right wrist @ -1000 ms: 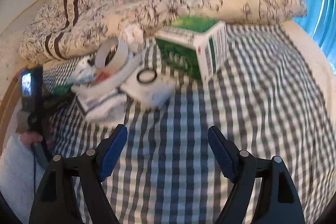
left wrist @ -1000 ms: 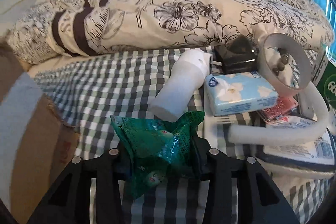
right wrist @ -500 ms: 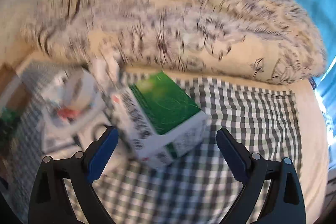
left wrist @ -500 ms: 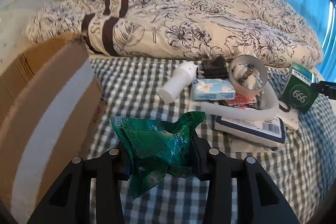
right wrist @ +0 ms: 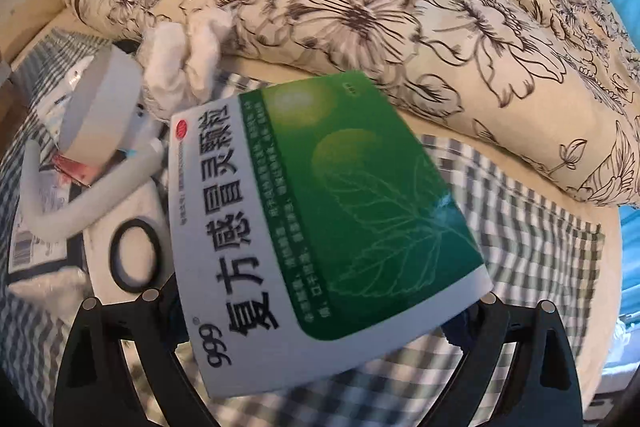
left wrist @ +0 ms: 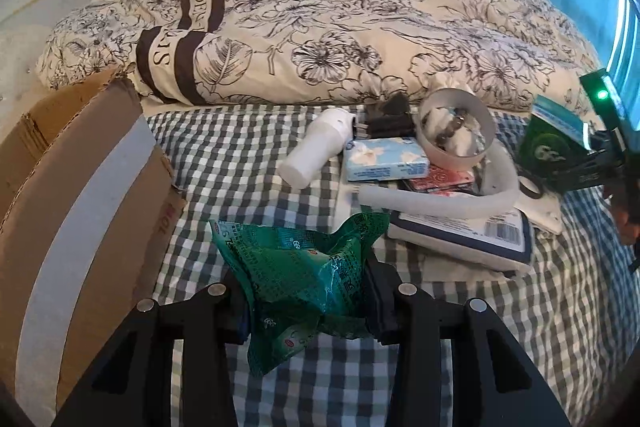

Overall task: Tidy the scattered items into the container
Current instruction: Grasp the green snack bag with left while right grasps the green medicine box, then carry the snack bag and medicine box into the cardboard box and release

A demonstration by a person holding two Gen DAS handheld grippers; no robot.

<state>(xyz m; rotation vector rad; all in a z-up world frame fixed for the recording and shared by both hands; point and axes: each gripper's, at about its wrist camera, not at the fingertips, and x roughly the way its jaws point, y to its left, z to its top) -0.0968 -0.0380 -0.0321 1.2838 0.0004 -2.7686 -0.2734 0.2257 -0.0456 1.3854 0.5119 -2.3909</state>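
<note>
Left wrist view: left gripper [left wrist: 306, 301] clamps green packet [left wrist: 300, 279], right of carton [left wrist: 80, 187]. Right gripper [right wrist: 324, 311] straddles medicine box [right wrist: 320, 219], grip unconfirmed. Step: carrying. Next: release packet over carton.

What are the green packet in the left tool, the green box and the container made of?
Green packet: thin glossy plastic film; crinkled, with highlights.
Green box: printed paperboard, smooth coated look; flat faces, crisp edges.
Container: brown corrugated cardboard, matte, with a pale strip, probably tape.
</note>
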